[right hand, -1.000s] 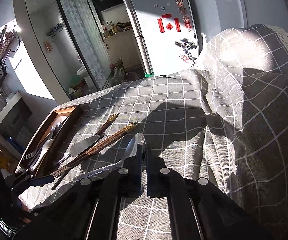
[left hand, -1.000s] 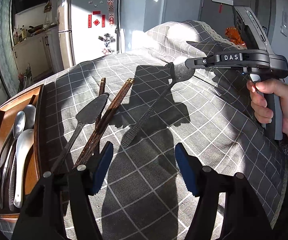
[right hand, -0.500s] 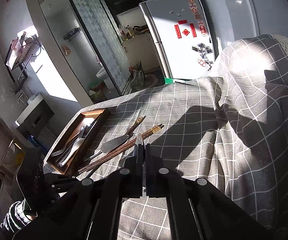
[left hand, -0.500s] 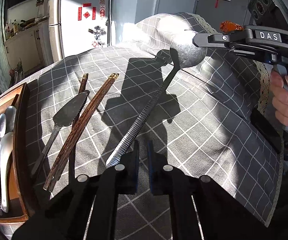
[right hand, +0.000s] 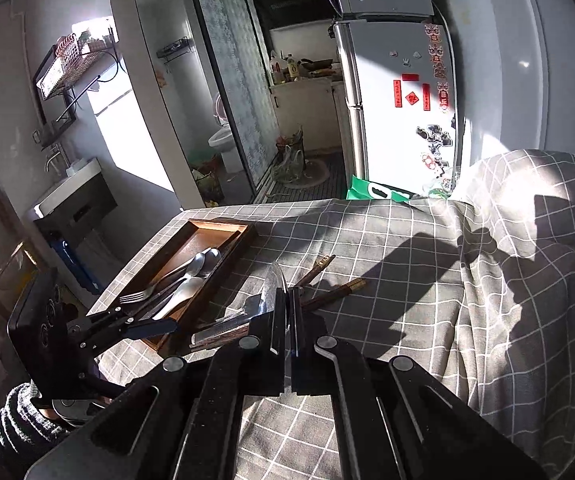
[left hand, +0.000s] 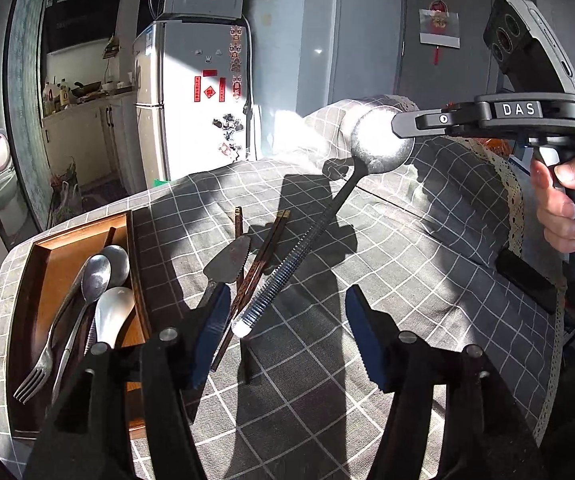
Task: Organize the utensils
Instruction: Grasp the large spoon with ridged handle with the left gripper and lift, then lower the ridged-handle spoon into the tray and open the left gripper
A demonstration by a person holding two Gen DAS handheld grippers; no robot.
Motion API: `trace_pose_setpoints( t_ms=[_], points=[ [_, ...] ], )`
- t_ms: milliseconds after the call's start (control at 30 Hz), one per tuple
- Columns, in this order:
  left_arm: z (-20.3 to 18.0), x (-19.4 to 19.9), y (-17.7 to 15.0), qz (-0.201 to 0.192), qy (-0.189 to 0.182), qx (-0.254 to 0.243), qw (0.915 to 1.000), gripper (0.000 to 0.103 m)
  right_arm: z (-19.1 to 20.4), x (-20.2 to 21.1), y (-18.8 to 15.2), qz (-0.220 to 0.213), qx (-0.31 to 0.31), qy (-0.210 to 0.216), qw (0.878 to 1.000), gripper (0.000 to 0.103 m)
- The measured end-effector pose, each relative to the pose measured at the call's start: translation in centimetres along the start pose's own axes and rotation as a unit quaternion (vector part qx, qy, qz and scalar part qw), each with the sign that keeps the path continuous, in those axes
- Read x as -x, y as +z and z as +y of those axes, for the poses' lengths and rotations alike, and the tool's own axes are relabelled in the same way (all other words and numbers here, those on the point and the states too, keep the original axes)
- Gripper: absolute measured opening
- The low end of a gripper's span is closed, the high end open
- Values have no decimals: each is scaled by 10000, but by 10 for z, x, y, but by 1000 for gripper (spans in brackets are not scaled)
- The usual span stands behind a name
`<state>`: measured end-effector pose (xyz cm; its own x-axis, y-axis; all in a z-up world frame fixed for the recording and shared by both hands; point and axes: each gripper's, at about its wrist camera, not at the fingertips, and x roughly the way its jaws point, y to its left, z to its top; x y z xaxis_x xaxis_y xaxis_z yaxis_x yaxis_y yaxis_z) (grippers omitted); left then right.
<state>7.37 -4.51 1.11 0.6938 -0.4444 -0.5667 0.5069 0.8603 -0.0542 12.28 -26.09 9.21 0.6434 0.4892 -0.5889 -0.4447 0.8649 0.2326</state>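
The right gripper [right hand: 287, 312] is clamped on the bowl of a spoon [left hand: 381, 146], jaws pressed tight with only the metal edge between them; in the left wrist view it enters from 2 o'clock, a hand [left hand: 567, 208] on its grip, and the spoon hangs off the cloth [left hand: 427, 264], bowl high at 1 o'clock, ribbed handle slanting down toward 7 o'clock; the handle tip lies between the left fingers in that view, whether it touches the cloth cannot be told.

The left gripper [left hand: 287, 332] stands partly open, its jaws having just been opening; its blue pads [left hand: 213, 332] press on nothing, though the spoon's handle end shows in the gap nearer the left pad.

On the cloth, just left of the spoon handle, lie the chopsticks [left hand: 263, 256], running from 12 toward 6 o'clock; a cake server [left hand: 227, 262] with a toothed edge lies across them, its handle passing behind the left pad.

The tray [left hand: 47, 256] sits at 9 o'clock in the left view, near the table's edge, well apart from the lifted spoon; inside it lie two metal spoons, a white spoon [left hand: 113, 312] and a fork [left hand: 35, 376], all lengthwise; in the right view the tray lies at 10 o'clock.

A fridge [left hand: 195, 96] stands beyond the table at 11 o'clock.
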Motion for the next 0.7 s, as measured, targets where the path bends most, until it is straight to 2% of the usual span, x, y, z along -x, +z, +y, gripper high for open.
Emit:
trace_pose_setpoints(
  t_ms=[100, 233, 300, 333, 367, 533, 700],
  points=[
    [2, -2, -6, 102, -2, -81, 9999, 64, 1, -2, -4, 55, -23, 189, 9998, 2],
    [2, -15, -11, 304, -189, -7, 9994, 64, 11, 4, -4, 76, 44, 349, 9994, 1],
    [-1, -19, -13, 419, -244, -3, 9988, 50, 15, 7, -1, 44, 93, 343, 9994, 1],
    [-2, -20, -13, 500, -240, -13, 9985, 29, 16, 8, 1, 28, 100, 338, 9994, 1],
    [-2, -19, -13, 553, -194, -46, 9983, 19, 18, 6, 4, 29, 100, 348, 9993, 2],
    [10, 0, -17, 570, 143, -92, 9982, 17, 34, -28, 18, 128, 107, 511, 9986, 1],
    [57, 17, -26, 647, 637, 263, 9955, 16, 57, -94, 36, 385, -43, 992, 9943, 2]
  ],
)
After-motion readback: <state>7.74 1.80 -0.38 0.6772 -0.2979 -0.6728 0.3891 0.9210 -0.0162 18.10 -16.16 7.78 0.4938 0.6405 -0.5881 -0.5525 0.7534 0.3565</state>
